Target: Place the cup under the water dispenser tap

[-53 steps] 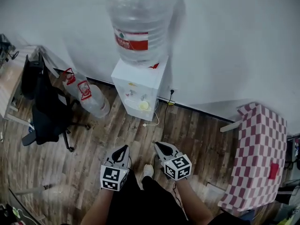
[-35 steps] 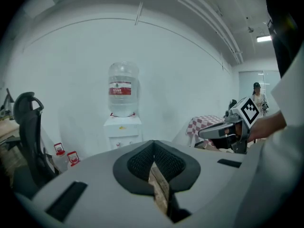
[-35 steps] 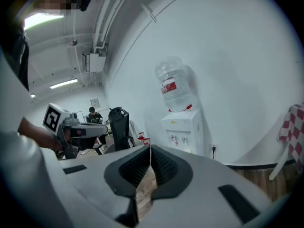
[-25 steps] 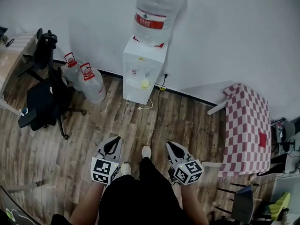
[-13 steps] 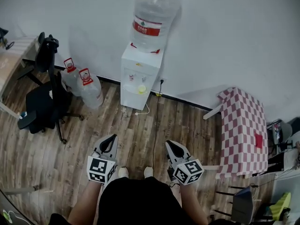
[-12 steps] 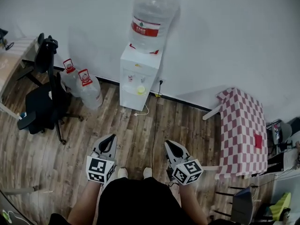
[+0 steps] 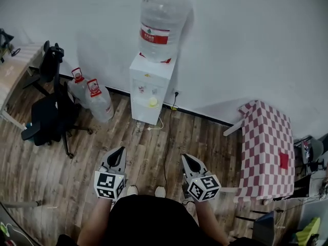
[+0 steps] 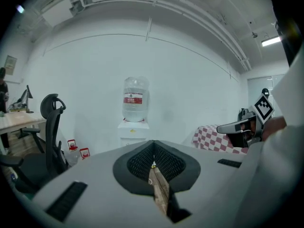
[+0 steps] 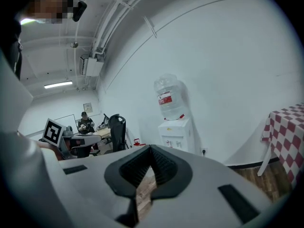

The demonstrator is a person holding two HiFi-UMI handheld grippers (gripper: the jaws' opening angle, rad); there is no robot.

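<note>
Head view, looking steeply down, showed a person's dark-clothed body at the bottom edge, with 2 pale shoes (image 7: 132,190) on the wooden floor (image 7: 77,152). Just ahead of the body, the left gripper (image 7: 121,150) and the right gripper (image 7: 185,158) were held side by side, well apart. Each pointed forward, with its marker cube nearest the person.

Left gripper view showed that tool's 2 jaws pressed together at the tips with nothing between them. Only floor showed through the narrow slit behind the tips. Right gripper view showed the same for the other tool: jaws closed tip to tip and empty.

Farther on, against the white wall (image 7: 246,45), stood the white water dispenser (image 7: 148,83). A large clear bottle (image 7: 160,24) with a red label sat upside down on top of it. The cup (image 7: 152,102), small and pale yellow, sat in the dispenser's front recess below the taps, well apart from both grippers. It was too small to tell which tap it sat under.

Left of the dispenser, 2 spare water bottles (image 7: 97,100) with red caps stood on the floor. Near them were a black office chair (image 7: 51,111) and the corner of a desk (image 7: 15,68). At the right stood a table under a red-and-white checked cloth (image 7: 269,147).
</note>
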